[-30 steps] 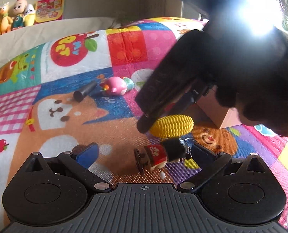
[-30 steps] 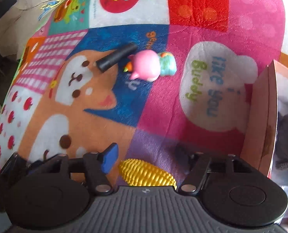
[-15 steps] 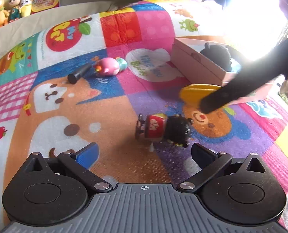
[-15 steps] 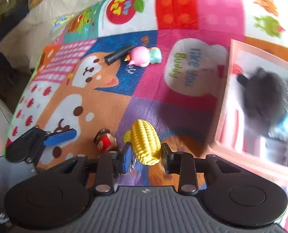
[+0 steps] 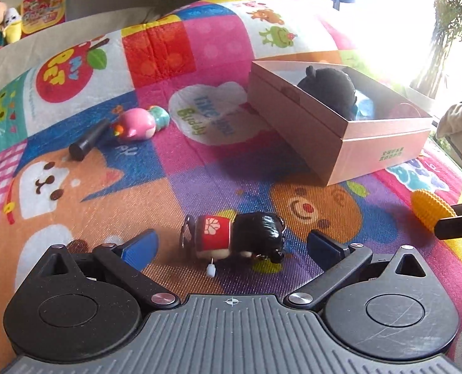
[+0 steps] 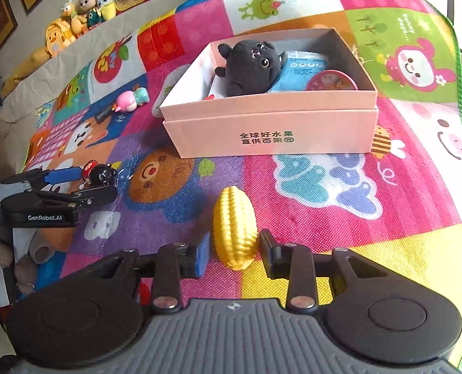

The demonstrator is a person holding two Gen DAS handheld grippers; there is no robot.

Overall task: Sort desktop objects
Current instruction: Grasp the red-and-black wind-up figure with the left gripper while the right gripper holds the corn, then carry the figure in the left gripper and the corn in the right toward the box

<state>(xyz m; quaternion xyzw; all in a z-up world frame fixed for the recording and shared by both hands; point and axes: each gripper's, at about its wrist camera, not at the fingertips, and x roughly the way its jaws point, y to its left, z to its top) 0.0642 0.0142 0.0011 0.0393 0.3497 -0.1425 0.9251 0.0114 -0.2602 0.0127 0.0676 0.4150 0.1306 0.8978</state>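
Corn (image 6: 234, 227) between right hand-held gripper (image 6: 233, 251) fingers

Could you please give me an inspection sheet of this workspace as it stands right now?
Surface: colourful cartoon play mat, soft and quilted.
Job's things: yellow toy corn in the right gripper; wind-up figure lying on the mat; pink box holding a black plush, a blue packet and a round pink tin.
Clutter: pink toy and black cylinder on the mat, apart from the box.
Grippers: left gripper open around the figure; right gripper shut on the corn.
Cables: nothing seen.
Surroundings: plush toys along the wall.
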